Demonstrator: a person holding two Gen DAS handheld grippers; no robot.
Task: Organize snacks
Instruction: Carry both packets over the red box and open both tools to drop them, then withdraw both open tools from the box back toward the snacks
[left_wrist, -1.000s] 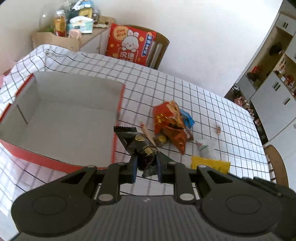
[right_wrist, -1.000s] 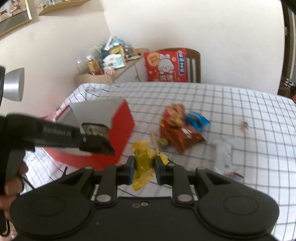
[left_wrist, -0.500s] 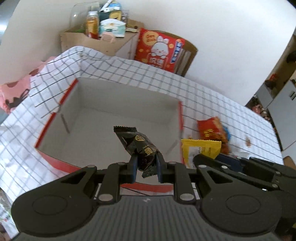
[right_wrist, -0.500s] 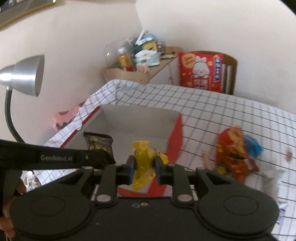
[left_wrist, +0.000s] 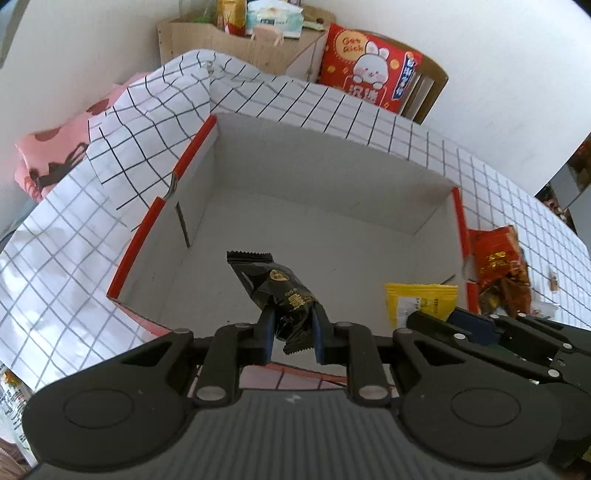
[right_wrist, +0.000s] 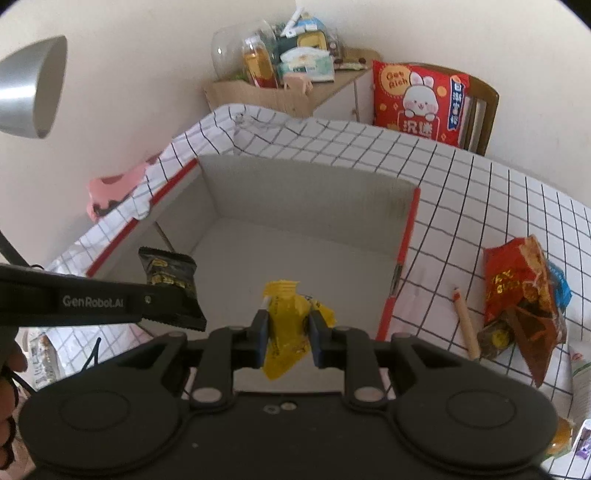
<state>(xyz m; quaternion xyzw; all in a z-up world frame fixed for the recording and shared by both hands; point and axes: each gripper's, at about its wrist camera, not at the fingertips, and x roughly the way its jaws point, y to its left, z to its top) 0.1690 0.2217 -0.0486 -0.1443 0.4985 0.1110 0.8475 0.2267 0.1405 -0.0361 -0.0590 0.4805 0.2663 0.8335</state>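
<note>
An open red box (left_wrist: 147, 229) (right_wrist: 406, 236) with a bare white inside stands on the checked tablecloth. My left gripper (left_wrist: 291, 332) is shut on a black snack packet (left_wrist: 275, 284) and hangs over the box's near part. My right gripper (right_wrist: 286, 336) is shut on a yellow snack packet (right_wrist: 288, 314), also above the box's floor. In the right wrist view the left gripper (right_wrist: 173, 317) comes in from the left with the black packet (right_wrist: 168, 273). In the left wrist view the yellow packet (left_wrist: 421, 301) shows at the right.
Right of the box lie a red snack bag (right_wrist: 517, 280), a blue packet (right_wrist: 559, 284) and a wooden stick (right_wrist: 466, 325). Behind the table stand a chair with a red rabbit cushion (right_wrist: 417, 99) and a shelf of bottles (right_wrist: 273, 62). A grey lamp (right_wrist: 29, 85) hangs at upper left.
Both grippers moved left from over the loose snacks to above the open box, sinking a little. Each keeps its packet gripped.
</note>
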